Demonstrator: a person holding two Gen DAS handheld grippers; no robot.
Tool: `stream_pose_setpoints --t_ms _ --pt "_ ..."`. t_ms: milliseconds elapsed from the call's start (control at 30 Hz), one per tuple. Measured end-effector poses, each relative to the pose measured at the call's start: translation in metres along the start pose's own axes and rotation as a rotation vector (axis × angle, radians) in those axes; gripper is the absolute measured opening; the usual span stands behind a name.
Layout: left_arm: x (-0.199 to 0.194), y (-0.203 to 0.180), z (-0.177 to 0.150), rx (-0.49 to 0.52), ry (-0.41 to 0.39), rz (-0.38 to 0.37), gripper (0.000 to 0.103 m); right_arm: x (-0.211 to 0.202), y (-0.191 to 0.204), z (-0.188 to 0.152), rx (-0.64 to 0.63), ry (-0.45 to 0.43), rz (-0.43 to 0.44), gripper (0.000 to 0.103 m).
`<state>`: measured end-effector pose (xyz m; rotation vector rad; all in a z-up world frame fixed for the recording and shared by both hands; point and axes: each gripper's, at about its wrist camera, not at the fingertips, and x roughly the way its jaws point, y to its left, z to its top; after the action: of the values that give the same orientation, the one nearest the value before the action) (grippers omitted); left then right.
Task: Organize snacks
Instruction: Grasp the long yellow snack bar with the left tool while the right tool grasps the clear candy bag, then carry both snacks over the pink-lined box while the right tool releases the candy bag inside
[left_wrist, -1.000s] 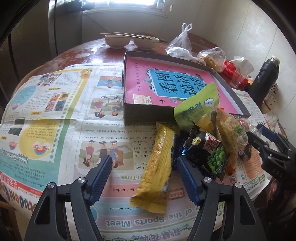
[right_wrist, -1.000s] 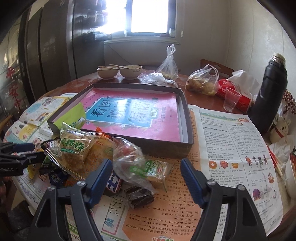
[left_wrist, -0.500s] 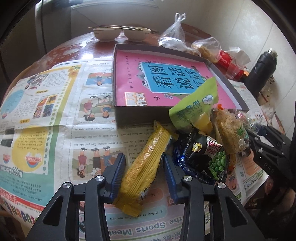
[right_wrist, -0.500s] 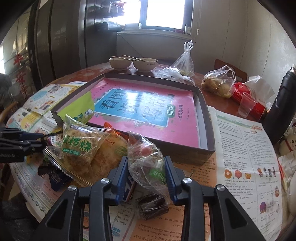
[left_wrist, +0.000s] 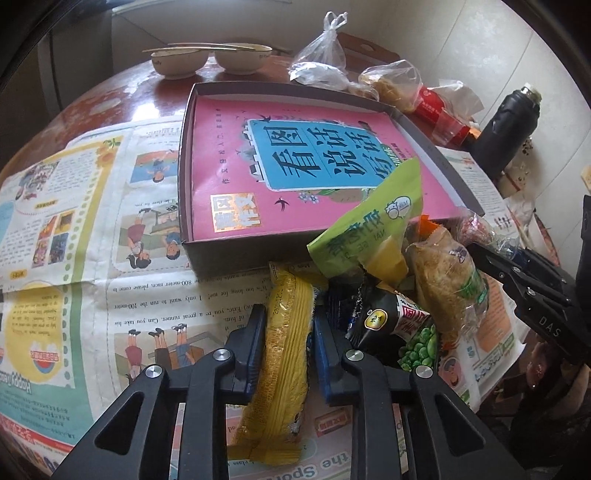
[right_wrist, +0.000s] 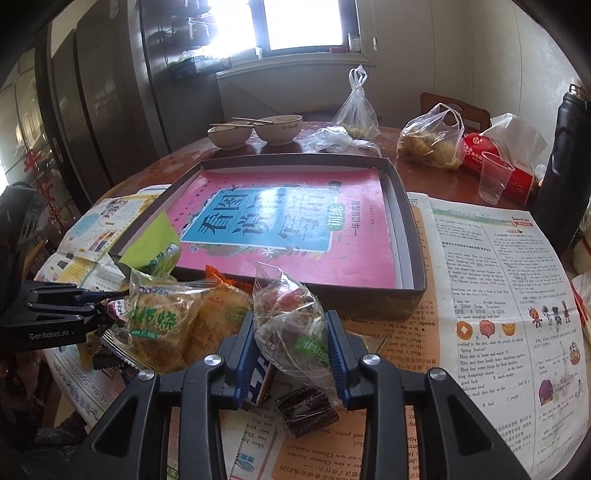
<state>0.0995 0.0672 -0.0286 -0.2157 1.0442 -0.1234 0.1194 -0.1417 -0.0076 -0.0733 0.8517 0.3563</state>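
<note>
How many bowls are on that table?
2: one bowl and a second bowl sit side by side at the table's far edge, beyond the box, with chopsticks resting across them. None seem hidden.

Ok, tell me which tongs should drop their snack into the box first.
Right. The right tongs grip the clear snack bag directly at the cardboard box wall; the left tongs hold the yellow packet farther back.

"GenRobot.AI" on the left gripper (right_wrist: 55, 321); "Spring Festival" on the newspaper (right_wrist: 491, 280).

bright window (right_wrist: 306, 24) above a sill, pale walls (right_wrist: 461, 55), dark cabinets (right_wrist: 99, 110), round wooden table (right_wrist: 436, 173)
</note>
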Motion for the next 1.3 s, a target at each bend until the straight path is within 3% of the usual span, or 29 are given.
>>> stream_pose_setpoints --t_ms 167,733,1300 --pt "-0.012 0.006 -0.003 -0.032 -0.005 -0.038 0.025 -0.011 0.001 0.006 0.021 -0.014 0.027 0.036" --pt "-0.047 0.016 0.029 -0.062 -0.104 -0.026 0.025 -0.016 -0.012 0.035 0.073 -0.046 0.053 0.035" --pt "-0.025 0.01 0.079 -0.04 -0.112 -0.001 0.025 0.006 -0.026 0.058 0.101 -0.04 0.073 0.035"
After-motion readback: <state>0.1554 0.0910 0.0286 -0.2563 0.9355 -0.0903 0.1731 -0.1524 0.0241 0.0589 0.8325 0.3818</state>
